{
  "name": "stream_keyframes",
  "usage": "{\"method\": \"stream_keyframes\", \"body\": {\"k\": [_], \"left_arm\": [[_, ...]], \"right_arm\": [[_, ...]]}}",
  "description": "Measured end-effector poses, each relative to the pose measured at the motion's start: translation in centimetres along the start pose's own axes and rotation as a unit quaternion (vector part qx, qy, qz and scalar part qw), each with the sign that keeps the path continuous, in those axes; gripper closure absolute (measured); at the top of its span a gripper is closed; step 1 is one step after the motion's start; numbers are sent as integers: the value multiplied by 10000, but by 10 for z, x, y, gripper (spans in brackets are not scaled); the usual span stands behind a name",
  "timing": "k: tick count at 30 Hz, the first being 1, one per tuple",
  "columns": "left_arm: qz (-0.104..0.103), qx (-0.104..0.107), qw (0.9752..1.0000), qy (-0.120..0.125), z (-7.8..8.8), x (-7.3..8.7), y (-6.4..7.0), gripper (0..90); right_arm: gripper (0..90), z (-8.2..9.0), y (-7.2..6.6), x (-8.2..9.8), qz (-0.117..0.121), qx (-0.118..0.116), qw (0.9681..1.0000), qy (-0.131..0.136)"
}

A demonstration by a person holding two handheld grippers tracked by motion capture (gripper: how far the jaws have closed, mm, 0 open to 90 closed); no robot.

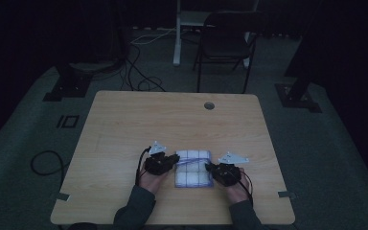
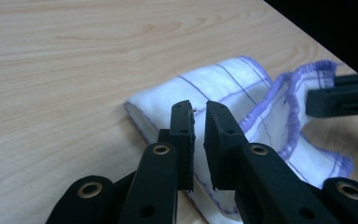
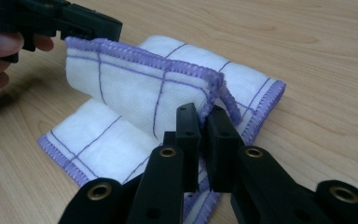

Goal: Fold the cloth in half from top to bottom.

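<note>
From the high view, the white cloth [image 1: 192, 167] with purple lines lies on the table [image 1: 124, 134] toward 6 o'clock, my left gripper [image 1: 173, 160] at its 9 o'clock edge, my right gripper [image 1: 210, 168] at its 3 o'clock edge. In the left gripper view, my jaws pinch a cloth layer, clenched. In the right gripper view, my jaws clamp the purple hem, lifting a fold.

You sit in a dim room with black walls around you. Your wooden table [image 1: 172, 120] has a round cable hole [image 1: 209, 105] near its far edge. Beyond it stands a dark folding chair [image 1: 225, 43], beside a white desk leg [image 1: 177, 33]. The floor [image 1: 24, 143] is grey carpet, with black cables [image 1: 134, 72] trailing across it and black stand bases [image 1: 69, 84] at both sides.
</note>
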State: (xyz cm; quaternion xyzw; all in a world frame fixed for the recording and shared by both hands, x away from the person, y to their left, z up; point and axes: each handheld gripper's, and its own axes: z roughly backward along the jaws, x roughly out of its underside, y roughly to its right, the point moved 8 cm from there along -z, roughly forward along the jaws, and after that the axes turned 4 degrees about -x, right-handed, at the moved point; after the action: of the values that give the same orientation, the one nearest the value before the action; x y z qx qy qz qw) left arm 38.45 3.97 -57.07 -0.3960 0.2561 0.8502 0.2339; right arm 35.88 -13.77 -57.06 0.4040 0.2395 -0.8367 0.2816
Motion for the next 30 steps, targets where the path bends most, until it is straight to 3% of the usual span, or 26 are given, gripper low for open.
{"method": "stream_keyframes", "body": {"k": [4,12,22,23,30], "left_arm": [[-22,48,10000,-14,3,4,4,816],[-61,96,9999,-72,10,17,9,809],[-305,93,9991,-287,14,37,17,797],[-329,78,9989,-313,15,39,17,797],[-455,0,9984,-329,20,44,17,785]], "right_arm": [[723,4,2,3,-56,30,10000,-25],[622,15,7,4,-171,28,9998,126],[593,27,18,1,-409,57,9982,424],[591,30,24,3,-520,123,9974,483],[587,26,37,12,-638,321,9967,379]]}}
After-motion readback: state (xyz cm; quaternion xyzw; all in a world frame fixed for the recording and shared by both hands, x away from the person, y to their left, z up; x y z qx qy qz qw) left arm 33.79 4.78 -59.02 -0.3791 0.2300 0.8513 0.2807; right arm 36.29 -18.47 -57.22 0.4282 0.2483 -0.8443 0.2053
